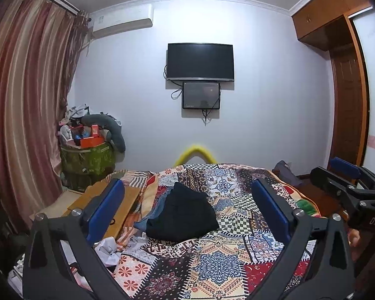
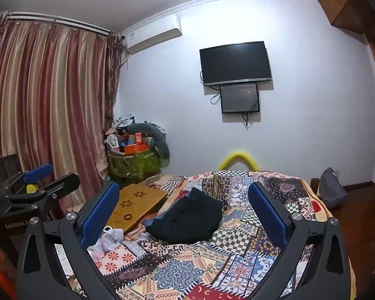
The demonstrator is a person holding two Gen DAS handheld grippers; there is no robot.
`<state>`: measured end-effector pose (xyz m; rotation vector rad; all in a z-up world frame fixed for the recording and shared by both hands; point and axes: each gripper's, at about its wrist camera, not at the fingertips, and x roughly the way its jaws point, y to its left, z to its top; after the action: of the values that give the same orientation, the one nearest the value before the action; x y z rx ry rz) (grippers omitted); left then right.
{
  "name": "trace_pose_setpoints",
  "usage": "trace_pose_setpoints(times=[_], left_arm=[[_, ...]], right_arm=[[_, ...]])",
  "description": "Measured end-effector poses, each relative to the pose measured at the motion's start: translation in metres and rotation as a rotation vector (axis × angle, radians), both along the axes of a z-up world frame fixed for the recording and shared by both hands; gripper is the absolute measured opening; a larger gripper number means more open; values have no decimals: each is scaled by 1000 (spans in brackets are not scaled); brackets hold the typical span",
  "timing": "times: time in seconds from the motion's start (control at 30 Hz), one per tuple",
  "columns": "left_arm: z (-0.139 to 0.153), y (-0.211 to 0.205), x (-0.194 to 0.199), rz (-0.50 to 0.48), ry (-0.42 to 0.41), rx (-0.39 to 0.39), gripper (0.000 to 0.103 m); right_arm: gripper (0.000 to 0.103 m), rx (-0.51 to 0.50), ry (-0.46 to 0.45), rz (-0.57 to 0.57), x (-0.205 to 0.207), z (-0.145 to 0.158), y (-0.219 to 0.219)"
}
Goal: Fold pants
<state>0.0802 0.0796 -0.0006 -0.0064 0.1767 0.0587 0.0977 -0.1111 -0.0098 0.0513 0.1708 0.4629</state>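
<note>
Black pants [image 1: 183, 215] lie in a rough folded heap on the patchwork bedspread [image 1: 212, 265], on top of a blue denim garment [image 1: 152, 212]. They also show in the right wrist view [image 2: 190, 221]. My left gripper [image 1: 187, 207] is open and empty, held above the bed short of the pants. My right gripper [image 2: 185, 208] is open and empty, also short of the pants. The right gripper shows at the right edge of the left wrist view [image 1: 347, 182]; the left gripper shows at the left edge of the right wrist view [image 2: 45, 182].
A wooden lap tray [image 2: 137, 202] lies on the bed's left side, with crumpled white cloth [image 2: 110, 241] in front of it. A green hamper piled with clutter [image 1: 87, 160] stands by the curtain. A grey bag [image 2: 332, 191] sits at the right. A TV [image 1: 200, 61] hangs on the far wall.
</note>
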Motion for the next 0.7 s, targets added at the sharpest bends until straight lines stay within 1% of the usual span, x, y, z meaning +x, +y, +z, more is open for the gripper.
trace_pose_setpoints(times=[0.43,0.7], left_arm=[[-6,0,4,-9,11,6,103],[-8,2,6,-15,19,-8,103]], right_arm=[[102,-20,8,-10,-3,-6,2],[102,-25,20,-13,-3,-7,3]])
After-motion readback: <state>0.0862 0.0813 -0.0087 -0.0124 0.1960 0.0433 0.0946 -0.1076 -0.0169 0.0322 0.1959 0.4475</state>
